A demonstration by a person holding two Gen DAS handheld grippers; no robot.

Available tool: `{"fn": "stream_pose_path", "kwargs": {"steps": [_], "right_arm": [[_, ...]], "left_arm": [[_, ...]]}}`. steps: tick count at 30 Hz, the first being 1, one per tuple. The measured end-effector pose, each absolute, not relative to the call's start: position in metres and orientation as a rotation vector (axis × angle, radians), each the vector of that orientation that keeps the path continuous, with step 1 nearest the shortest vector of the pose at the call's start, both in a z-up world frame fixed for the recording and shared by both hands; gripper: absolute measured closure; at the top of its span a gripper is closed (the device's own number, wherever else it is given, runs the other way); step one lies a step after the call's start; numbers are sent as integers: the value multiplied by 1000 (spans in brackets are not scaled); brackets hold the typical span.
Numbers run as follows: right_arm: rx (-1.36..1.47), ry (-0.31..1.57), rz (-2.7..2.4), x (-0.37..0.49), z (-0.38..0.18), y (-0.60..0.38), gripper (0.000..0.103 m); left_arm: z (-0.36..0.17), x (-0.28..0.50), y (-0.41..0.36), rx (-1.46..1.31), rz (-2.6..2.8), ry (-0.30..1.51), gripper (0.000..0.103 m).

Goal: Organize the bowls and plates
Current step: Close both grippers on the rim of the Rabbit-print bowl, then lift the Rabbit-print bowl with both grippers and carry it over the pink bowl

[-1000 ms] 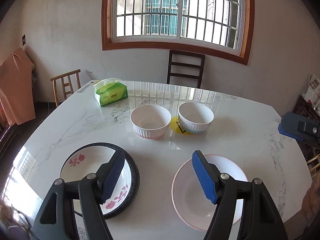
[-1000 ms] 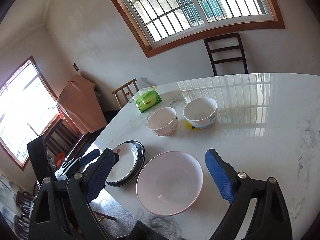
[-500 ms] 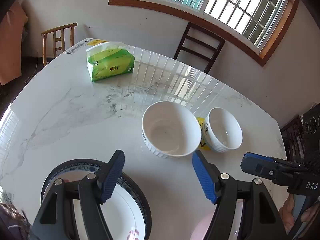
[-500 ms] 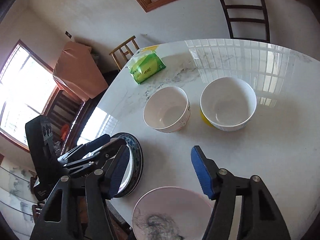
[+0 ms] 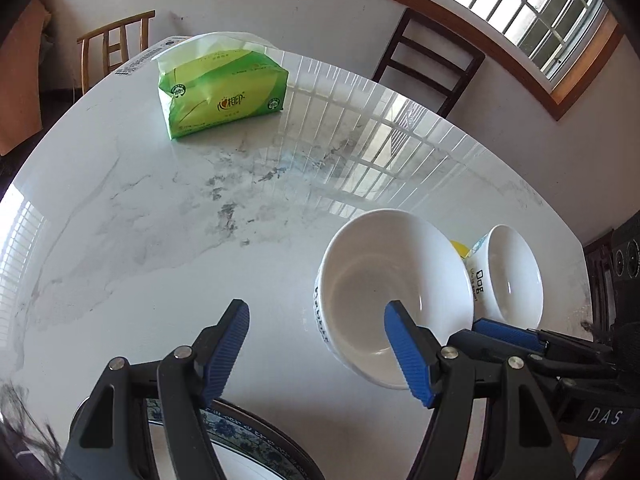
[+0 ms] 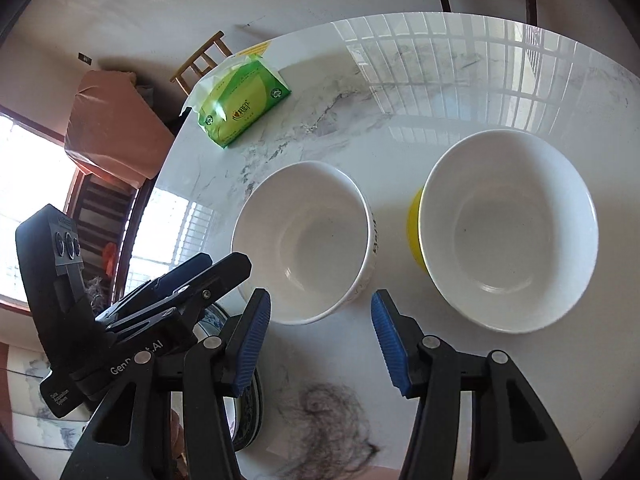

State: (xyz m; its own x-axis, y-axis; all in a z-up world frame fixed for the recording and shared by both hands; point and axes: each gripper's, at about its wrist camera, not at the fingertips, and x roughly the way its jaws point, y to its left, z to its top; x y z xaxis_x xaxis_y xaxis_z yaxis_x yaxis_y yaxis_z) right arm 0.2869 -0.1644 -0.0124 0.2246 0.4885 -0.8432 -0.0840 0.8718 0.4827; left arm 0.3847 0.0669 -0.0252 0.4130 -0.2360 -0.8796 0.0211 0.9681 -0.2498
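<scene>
On the marble surface [image 6: 460,92], two white bowls sit side by side, left bowl [image 6: 304,240] at 12 o'clock of the empty right gripper [image 6: 320,340], whose jaws have just been closing, while the left gripper [image 5: 316,354], wide and empty, straddles its rim, apparently for nesting.

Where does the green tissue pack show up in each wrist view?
Left wrist: the tissue pack lies upper left of centre, at the table's far side.
Right wrist: the tissue pack lies upper left, near the table's edge.
Shared landmark: the wooden chair just behind the pack.
</scene>
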Motion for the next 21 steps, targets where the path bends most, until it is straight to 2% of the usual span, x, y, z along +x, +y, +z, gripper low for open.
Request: {"fn": "stream_pose_path", "kwargs": {"steps": [7,9,10,11,13,14,21], "right_arm": [[331,1327,347,303,-28,-154,53],[322,1339,345,307,-33,-151,53],[318,1345,342,308,-35,-150,54],[310,1352,334,309,-38,-149,57],[286,1350,328,312,-40,-145,69],[291,1358,335,314,-42,-144,79],[259,1330,347,305,-34,-142,84]], "left_arm": [[-42,398,74,-237,-132,1154,35],[-48,400,77,-262,-135,1173,65],[-52,402,76,-271,-158,1182,86],[-53,403,73,-249,-144,1187,92],[-52,402,68,-208,-122,1169,93],[-52,401,66,-192,-114,1171,93],[-13,357,64,-182,-85,1059,92]]}}
